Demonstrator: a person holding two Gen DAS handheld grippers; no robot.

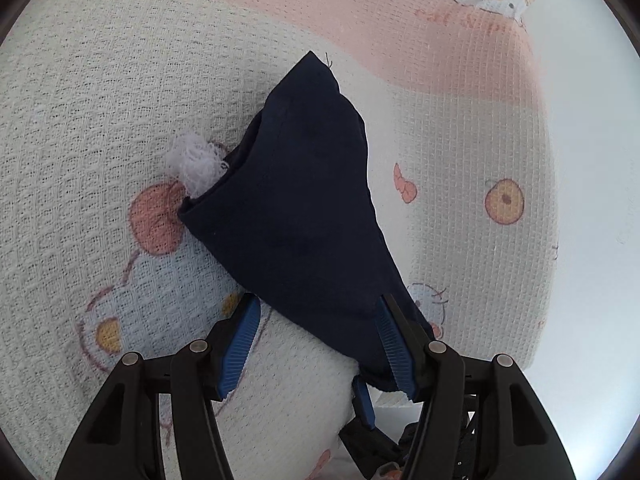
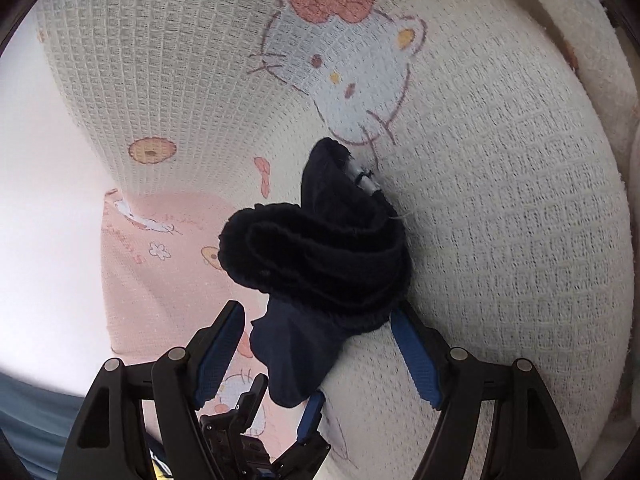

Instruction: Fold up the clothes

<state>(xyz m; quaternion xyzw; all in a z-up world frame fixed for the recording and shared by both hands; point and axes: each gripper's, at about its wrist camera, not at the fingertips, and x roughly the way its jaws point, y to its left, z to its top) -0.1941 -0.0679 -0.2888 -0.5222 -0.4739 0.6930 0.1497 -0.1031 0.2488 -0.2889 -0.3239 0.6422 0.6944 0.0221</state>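
A dark navy garment point(image 1: 304, 200) lies bunched on a waffle-weave blanket point(image 1: 80, 140) printed with cartoon cats. A white fluffy tuft point(image 1: 196, 168) pokes out at its left edge. My left gripper point(image 1: 319, 300) is open; the garment's narrow end runs between the jaws and along the right finger point(image 1: 394, 344). In the right wrist view the garment point(image 2: 320, 248) is rolled into a thick loop with a pale tag point(image 2: 362, 176) on its far side. My right gripper point(image 2: 318, 309) is open around its near end. Each view shows the other gripper's fingers point(image 2: 312, 412) low between its own.
The blanket has a pink band point(image 1: 420, 20) at the far side and its edge point(image 1: 548, 200) drops off on the right to a bright white surface. In the right wrist view a blue-grey surface point(image 2: 36, 412) shows at the lower left.
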